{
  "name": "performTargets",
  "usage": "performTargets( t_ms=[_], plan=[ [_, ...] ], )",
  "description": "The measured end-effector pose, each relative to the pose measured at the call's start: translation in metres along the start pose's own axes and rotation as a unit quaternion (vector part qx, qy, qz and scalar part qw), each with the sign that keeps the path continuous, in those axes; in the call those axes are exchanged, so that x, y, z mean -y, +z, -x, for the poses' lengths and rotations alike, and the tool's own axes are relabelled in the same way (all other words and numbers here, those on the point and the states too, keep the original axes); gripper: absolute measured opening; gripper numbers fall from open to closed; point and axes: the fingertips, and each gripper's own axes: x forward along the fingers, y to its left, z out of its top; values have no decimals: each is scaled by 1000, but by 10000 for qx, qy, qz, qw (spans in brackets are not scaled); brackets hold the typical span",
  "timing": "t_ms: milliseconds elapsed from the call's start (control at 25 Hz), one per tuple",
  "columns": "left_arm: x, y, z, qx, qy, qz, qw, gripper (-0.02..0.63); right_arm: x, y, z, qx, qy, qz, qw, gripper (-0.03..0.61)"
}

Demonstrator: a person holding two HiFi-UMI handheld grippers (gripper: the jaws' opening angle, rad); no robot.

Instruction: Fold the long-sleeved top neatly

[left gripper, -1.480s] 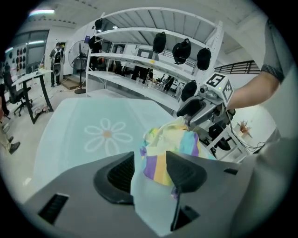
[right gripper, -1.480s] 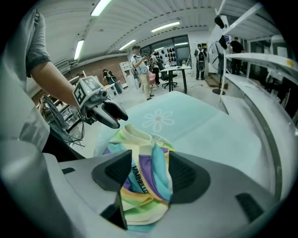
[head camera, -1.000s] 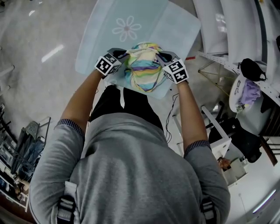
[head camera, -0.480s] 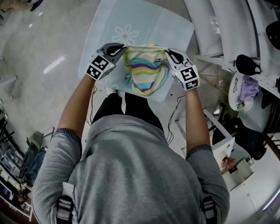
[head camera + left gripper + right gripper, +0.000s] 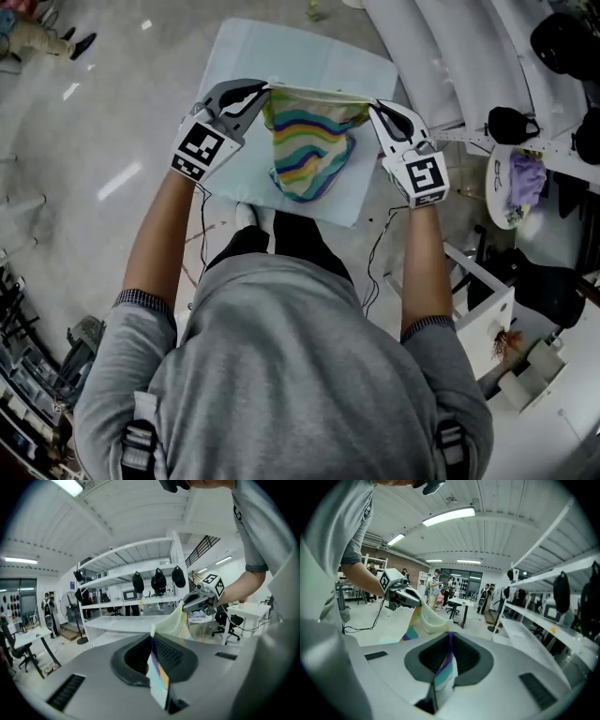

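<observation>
Left gripper (image 5: 255, 92) is clamped on 1 upper corner of the top (image 5: 309, 155). Its jaws have just been closing, with striped cloth pinched between them. Right gripper (image 5: 377, 106) is also closed tight on the other upper corner, and its own view shows cloth between the pads.

The top hangs between the 2 grippers, above the table (image 5: 281, 52). Its upper edge is stretched fairly taut. The rest droops in a bunched striped lump toward the table's near edge. Can't tell if the low end touches the table. The sleeves are lost in the bunch, so can't tell them apart.

Step in hand: looks like lift and open-out, the prep before any fold. No fold is made yet, so the task reads as early.

Next move calls for:
- Both grips staying firm.
- Hands pulling a bit wider apart to take out the sag.
- An even lowering so the top lands flat on the table, far edge first.
- Only then release and regrip for the sleeves.

Risks:
- The pinches sit near the cloth edge, so 1 could slip.
- The bunch may land doubled on itself.
</observation>
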Motion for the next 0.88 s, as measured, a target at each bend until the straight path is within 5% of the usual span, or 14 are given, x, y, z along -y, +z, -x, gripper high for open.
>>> performTargets(
  t_ms=[360, 600, 880],
  plan=[
    [0, 104, 60, 783, 215, -782, 9936, 34, -13, 99, 52, 585, -601, 564, 9949, 34],
    [4, 168, 106, 1328, 365, -1134, 9840, 34, -32, 184, 89, 1367, -930, 810, 9829, 35],
    [17, 223, 156, 1761, 454, -1564, 9708, 34, -59, 242, 128, 1677, -1210, 1146, 9717, 35]
  ],
)
